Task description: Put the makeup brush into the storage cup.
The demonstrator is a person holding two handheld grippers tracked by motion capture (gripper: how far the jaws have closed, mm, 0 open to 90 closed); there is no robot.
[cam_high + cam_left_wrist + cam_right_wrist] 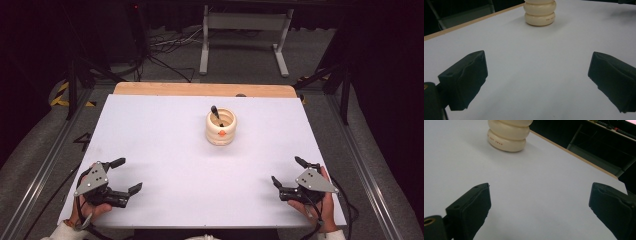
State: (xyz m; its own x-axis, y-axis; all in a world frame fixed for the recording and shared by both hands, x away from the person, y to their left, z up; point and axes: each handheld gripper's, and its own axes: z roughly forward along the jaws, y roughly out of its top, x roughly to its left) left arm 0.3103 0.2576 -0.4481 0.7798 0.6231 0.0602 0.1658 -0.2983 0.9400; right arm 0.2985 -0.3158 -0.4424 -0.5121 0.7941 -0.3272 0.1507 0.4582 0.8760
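A cream ribbed pot (221, 128) stands a little beyond the middle of the white table top (165, 150), with an orange mark on its front and a black-handled tool (216, 113) sticking out of its mouth. My left gripper (129, 175) rests at the near left corner, open, nothing between its jaws. My right gripper (288, 170) rests at the near right, also open and empty. The pot (540, 13) is far ahead in the left gripper view, beyond the open left gripper (537, 80). In the right gripper view the pot (508, 134) stands at the upper left, ahead of the right gripper (540, 207).
A wooden edge (205, 89) runs along the table's far side. Beyond it stand a metal frame (243, 30) and loose cables (165, 47) on the floor. Wide bare white surface lies between both grippers and the pot.
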